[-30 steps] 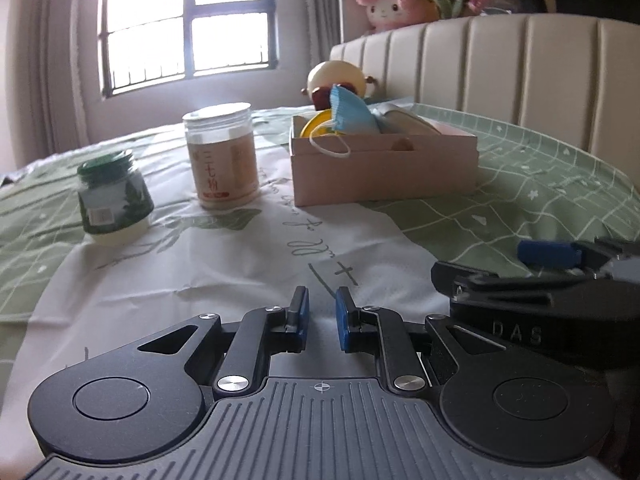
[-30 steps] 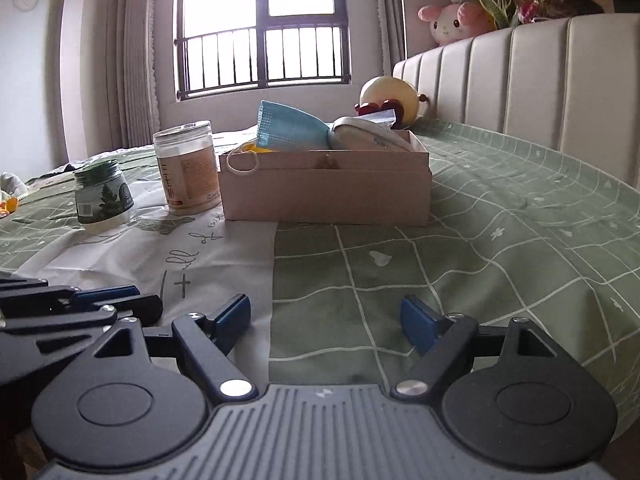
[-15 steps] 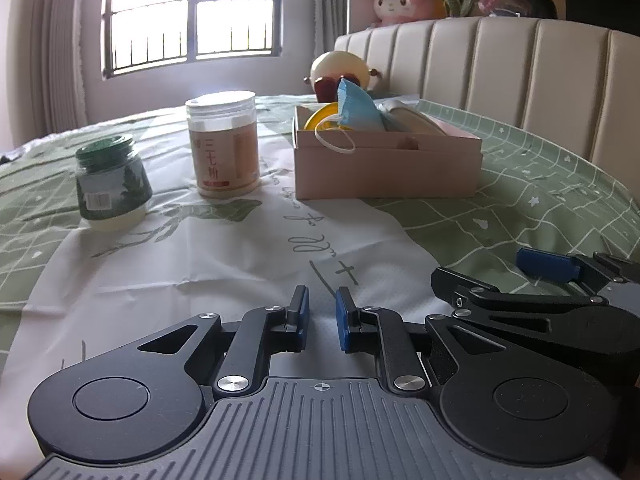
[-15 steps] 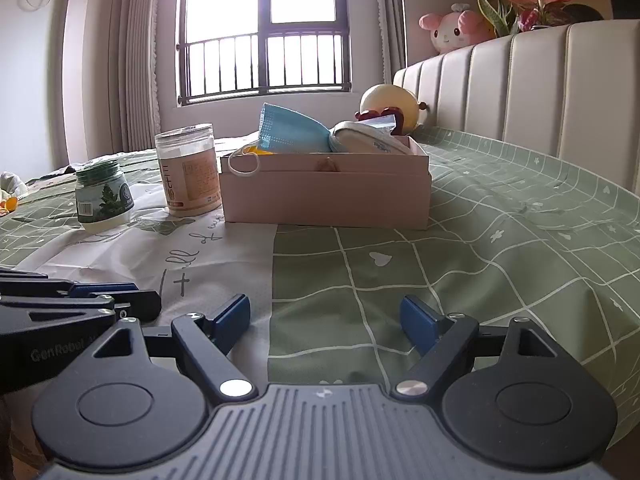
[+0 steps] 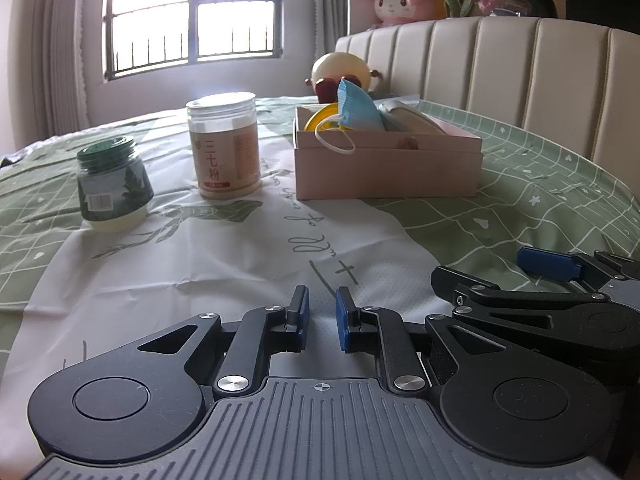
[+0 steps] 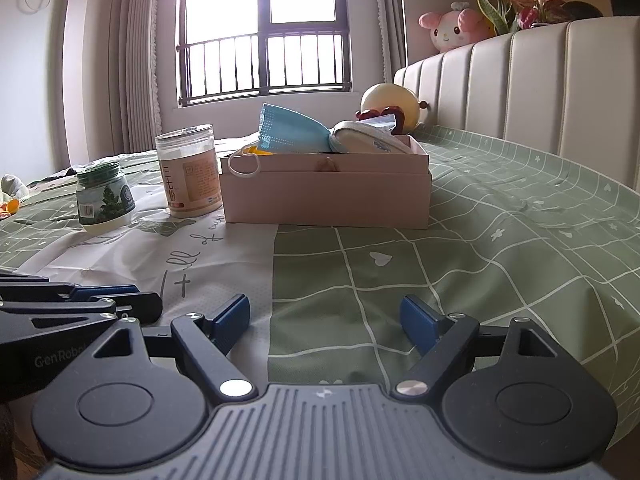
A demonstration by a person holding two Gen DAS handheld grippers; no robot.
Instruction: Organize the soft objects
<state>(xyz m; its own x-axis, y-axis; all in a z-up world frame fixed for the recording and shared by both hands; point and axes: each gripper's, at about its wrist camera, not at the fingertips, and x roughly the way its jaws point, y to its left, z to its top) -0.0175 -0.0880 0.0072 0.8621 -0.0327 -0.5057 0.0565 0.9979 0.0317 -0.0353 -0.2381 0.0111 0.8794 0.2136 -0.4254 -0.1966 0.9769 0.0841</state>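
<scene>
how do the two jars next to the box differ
The green-lidded jar is squat and round-shouldered with a dark tree label; the tan jar is taller, straight-sided, with a clear lid and a beige label. The tan jar stands nearer the pink box. Both stand upright, lids on.

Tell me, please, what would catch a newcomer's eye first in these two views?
Probably the pale pink box standing mid-bed, with a blue face mask sticking out of it and one ear loop dangling over its front wall. To its left stand a clear jar and a green-lidded jar. A pink plush toy sits up on the ledge behind the cream headboard.
</scene>
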